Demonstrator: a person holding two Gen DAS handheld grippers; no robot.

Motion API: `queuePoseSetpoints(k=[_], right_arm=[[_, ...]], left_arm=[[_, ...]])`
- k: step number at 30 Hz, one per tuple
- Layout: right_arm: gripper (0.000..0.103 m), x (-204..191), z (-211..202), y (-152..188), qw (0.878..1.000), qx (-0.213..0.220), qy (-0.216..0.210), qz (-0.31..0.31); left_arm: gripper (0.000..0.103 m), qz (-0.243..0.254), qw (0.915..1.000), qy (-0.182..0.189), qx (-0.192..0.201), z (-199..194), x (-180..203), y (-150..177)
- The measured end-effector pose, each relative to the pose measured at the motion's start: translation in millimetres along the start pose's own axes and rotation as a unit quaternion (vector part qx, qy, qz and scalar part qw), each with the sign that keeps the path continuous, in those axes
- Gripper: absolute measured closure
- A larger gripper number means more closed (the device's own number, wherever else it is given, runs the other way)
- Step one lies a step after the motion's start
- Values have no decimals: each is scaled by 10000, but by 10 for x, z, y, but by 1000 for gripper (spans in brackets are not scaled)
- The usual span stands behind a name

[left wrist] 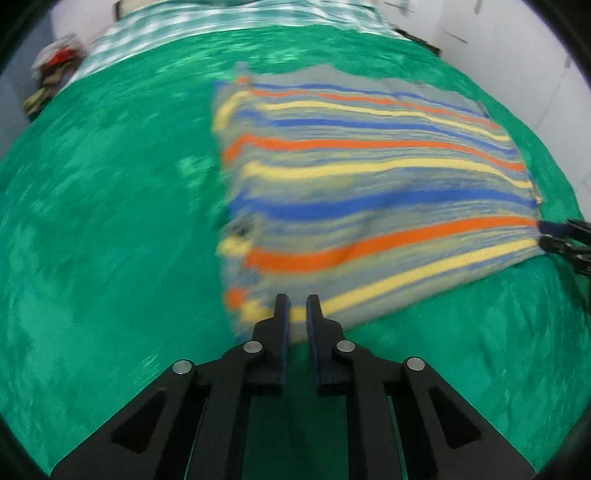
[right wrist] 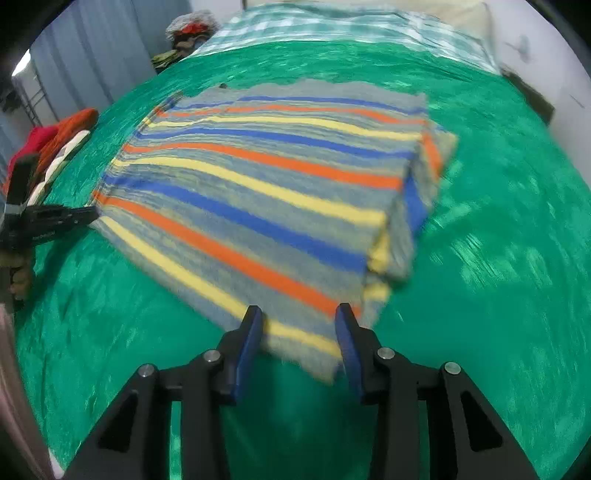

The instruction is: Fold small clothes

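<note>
A folded knit garment (left wrist: 369, 184) (right wrist: 258, 192), grey with orange, yellow and blue stripes, lies flat on a green bedspread (left wrist: 110, 221) (right wrist: 498, 221). My left gripper (left wrist: 297, 306) stands at its near left corner, jaws almost together, with the cloth edge pinched in the narrow gap. The right wrist view shows that left gripper (right wrist: 94, 212) from the side, its tips meeting at the same corner. My right gripper (right wrist: 299, 317) is open over the near right corner. The cloth edge lies loose between its blue pads (right wrist: 247, 343). In the left wrist view the right gripper (left wrist: 541, 234) touches the garment's right edge.
A pile of red, orange and white clothes (right wrist: 55, 140) sits at the bed's left edge. A bag of clothing (left wrist: 59, 62) (right wrist: 188, 26) stands at the far left. A green checked sheet (left wrist: 221, 18) (right wrist: 332, 26) covers the far end. White walls stand to the right.
</note>
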State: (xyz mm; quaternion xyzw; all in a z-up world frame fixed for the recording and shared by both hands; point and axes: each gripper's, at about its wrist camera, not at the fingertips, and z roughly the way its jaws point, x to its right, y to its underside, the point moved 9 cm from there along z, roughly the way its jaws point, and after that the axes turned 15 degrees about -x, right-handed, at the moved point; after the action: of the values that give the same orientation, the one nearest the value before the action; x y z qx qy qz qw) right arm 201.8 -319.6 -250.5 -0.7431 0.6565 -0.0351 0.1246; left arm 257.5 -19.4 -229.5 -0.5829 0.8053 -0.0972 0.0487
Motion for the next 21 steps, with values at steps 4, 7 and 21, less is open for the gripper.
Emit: queuePoseSetpoints(k=[4,7,21], right_arm=[[62,85,-62,88,9994,-60,161,307],[54,152,-158,207,9973,-41,397,622],[35,214,-456,514,9922,335,321,1160]], left_arm=[[93,-386,9992,117,-71,-127,-34,148],[39,-551,9985,-30,-22,-203,38,369],[24,1239,9900,-322,592,-398,1556,604]])
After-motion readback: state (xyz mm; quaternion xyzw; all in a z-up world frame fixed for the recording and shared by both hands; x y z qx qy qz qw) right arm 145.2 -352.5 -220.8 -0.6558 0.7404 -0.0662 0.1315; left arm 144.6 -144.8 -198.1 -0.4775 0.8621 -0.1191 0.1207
